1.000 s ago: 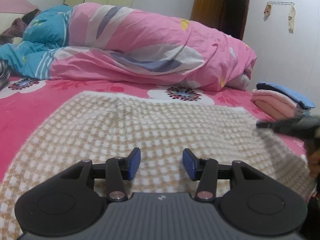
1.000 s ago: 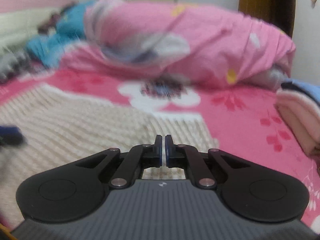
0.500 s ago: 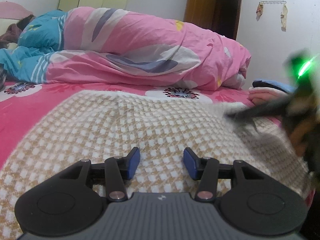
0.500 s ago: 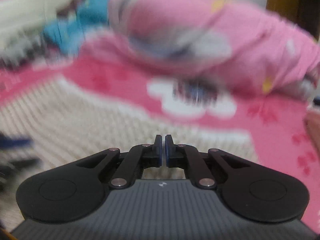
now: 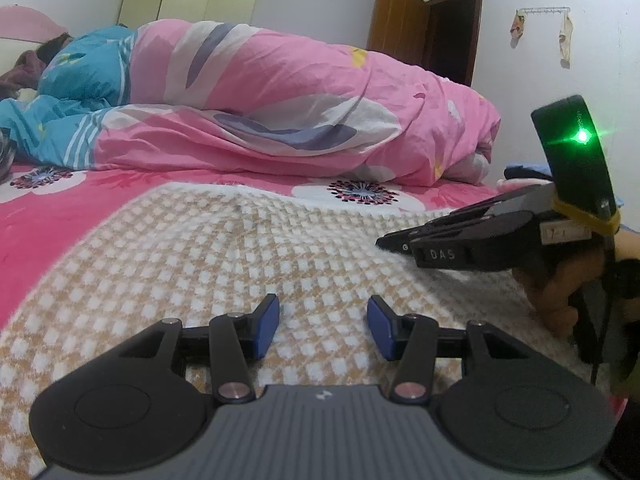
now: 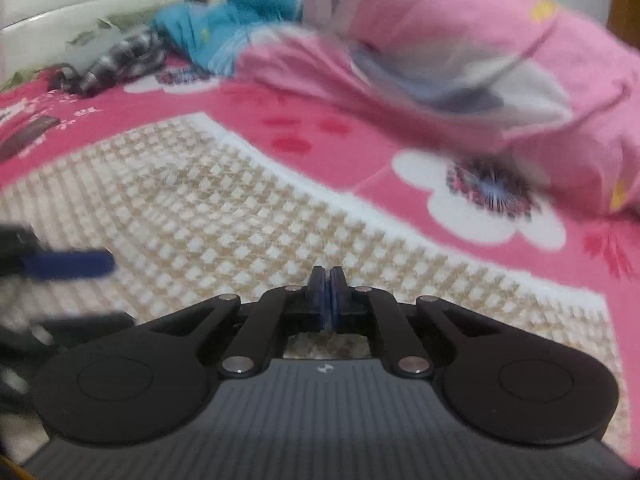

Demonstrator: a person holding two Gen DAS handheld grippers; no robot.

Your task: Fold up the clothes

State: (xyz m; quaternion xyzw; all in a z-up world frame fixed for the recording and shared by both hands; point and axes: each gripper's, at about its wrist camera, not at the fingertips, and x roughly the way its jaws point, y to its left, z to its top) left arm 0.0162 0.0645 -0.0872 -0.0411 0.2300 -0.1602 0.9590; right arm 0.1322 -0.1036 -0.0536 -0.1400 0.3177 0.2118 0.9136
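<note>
The right gripper (image 5: 390, 243), jaws closed on nothing, is sweeping in over the checked garment (image 5: 224, 264); the left gripper (image 5: 323, 326) is waiting half-open, empty.

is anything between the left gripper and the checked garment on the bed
Nothing visible. The left gripper hangs open right over the checked garment, bare cloth between its fingers. The right gripper is off to the side.

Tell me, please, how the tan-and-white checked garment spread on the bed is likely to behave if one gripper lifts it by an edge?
The checked garment looks like soft, thick knit that follows the bed's contours, so it would probably drape and sag, not hold shape. Its fuzzy, textured surface suggests the pads should grip without slipping. Spread wide, one pinch would likely leave the rest dragging.
</note>
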